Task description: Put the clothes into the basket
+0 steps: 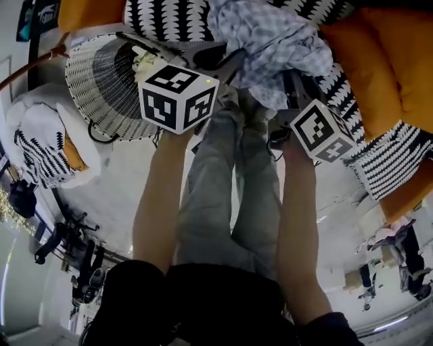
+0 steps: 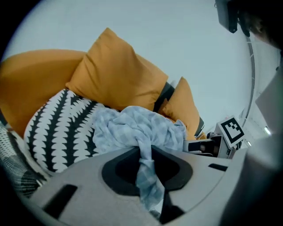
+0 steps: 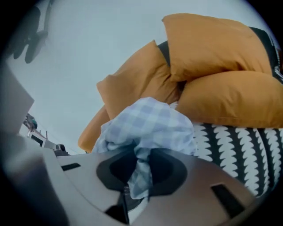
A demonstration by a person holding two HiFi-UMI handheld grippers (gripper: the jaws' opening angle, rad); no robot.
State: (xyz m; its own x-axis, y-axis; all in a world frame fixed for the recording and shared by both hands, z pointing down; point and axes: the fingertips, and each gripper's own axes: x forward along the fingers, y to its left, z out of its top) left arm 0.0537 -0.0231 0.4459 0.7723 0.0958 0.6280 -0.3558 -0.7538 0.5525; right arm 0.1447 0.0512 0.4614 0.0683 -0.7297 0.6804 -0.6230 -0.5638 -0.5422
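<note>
A light-blue checked cloth (image 1: 270, 40) hangs bunched above the sofa, held up from both sides. My left gripper (image 1: 233, 62) is shut on a twisted fold of it. In the left gripper view the fold (image 2: 143, 163) runs down between the jaws of that gripper (image 2: 146, 167). My right gripper (image 1: 295, 82) is shut on another fold. The right gripper view shows the cloth (image 3: 150, 123) pinched in that gripper (image 3: 140, 171). The white wicker basket (image 1: 101, 81) stands to the left of the left gripper, and what is inside it is mostly hidden.
Orange cushions (image 1: 399, 61) and black-and-white patterned cushions (image 1: 169, 17) lie behind and to the right of the cloth. The person's legs in grey trousers (image 1: 230, 176) stand below. A white zigzag-patterned bundle (image 1: 40, 149) sits at the left on the pale floor.
</note>
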